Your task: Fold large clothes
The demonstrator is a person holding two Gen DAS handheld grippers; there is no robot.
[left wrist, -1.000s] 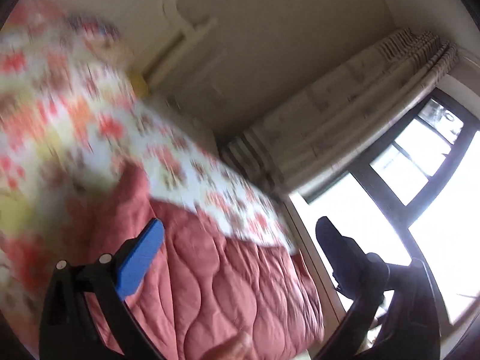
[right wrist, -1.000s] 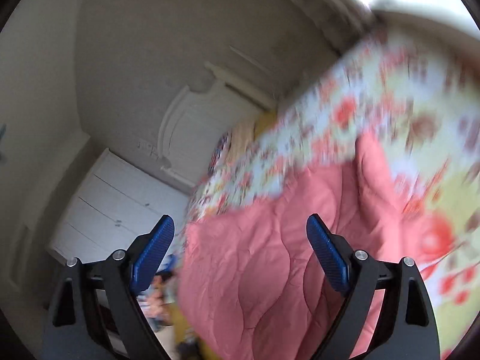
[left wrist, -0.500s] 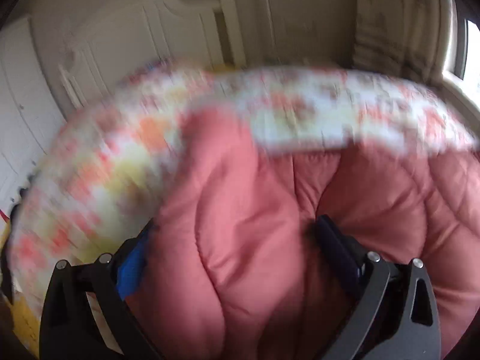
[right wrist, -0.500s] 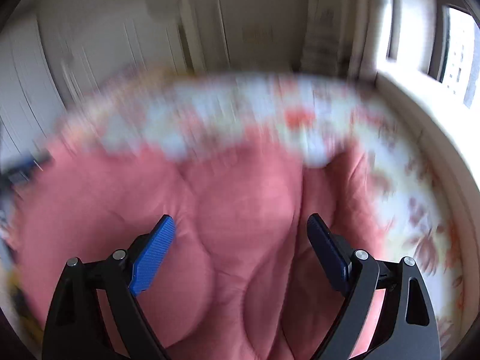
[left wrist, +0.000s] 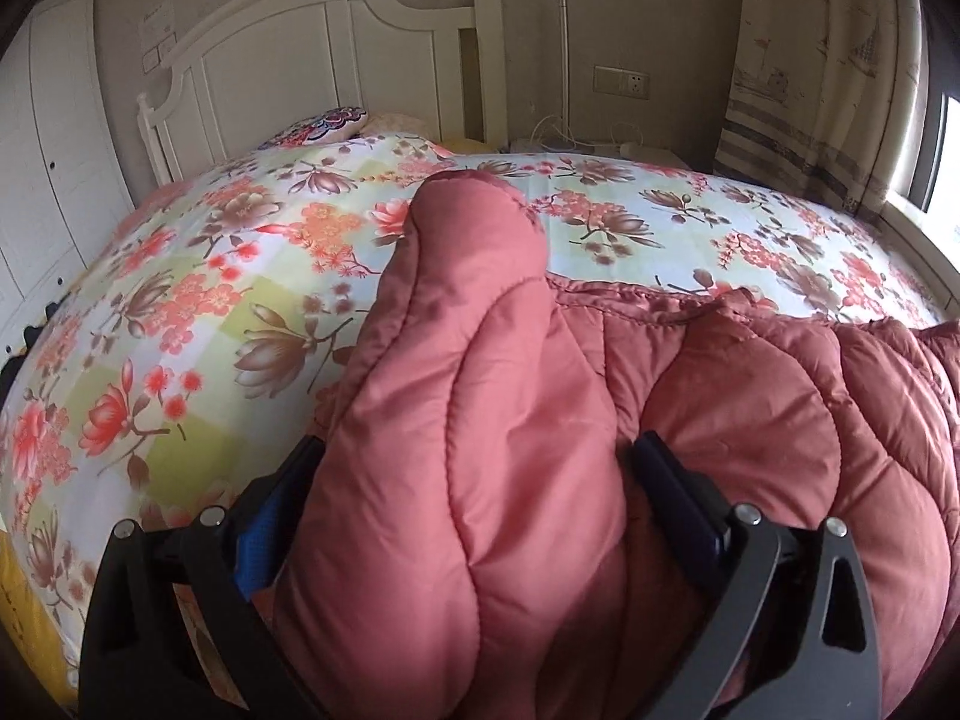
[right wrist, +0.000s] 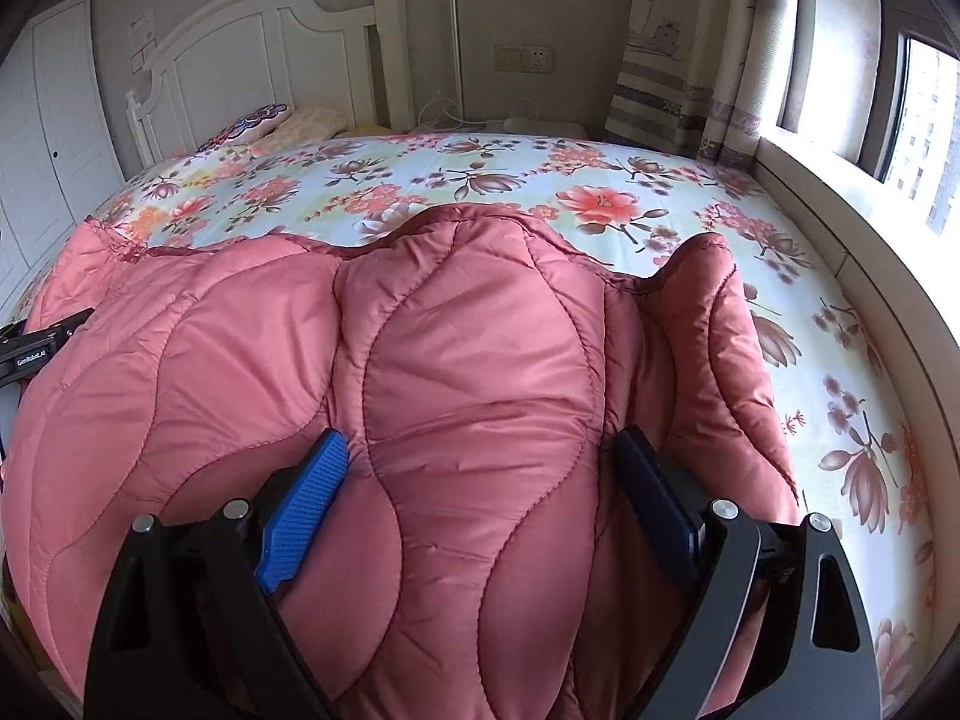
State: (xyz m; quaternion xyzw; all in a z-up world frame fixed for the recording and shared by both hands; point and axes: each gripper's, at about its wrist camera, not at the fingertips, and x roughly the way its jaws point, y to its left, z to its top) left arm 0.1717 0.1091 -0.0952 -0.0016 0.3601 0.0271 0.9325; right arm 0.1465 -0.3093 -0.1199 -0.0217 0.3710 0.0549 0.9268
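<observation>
A salmon-pink quilted padded garment (left wrist: 510, 330) (right wrist: 468, 330) lies bunched on a bed with a floral sheet (left wrist: 210, 300) (right wrist: 480, 180). My left gripper (left wrist: 480, 450) points down at it, jaws wide, with a thick fold bulging up between the fingers (left wrist: 678, 492). The blue pad on its left finger is mostly hidden by the cloth. My right gripper (right wrist: 480, 438) stands the same way further along the garment, with padding swelling between its blue pads (right wrist: 306, 498). Neither gripper squeezes the cloth. A raised flap (right wrist: 708, 300) stands at the garment's right end.
A white headboard (left wrist: 300, 48) and pillows (left wrist: 324, 123) are at the far end of the bed. White wardrobe doors (left wrist: 48, 150) line the left side. A window sill (right wrist: 840, 228), window and curtain (right wrist: 678, 60) run along the right. A black device (right wrist: 36, 348) shows at the left edge.
Both grippers swung from tilted views of the room down and level onto the garment. The padding now bulges between each pair of fingers. The jaw widths look the same.
</observation>
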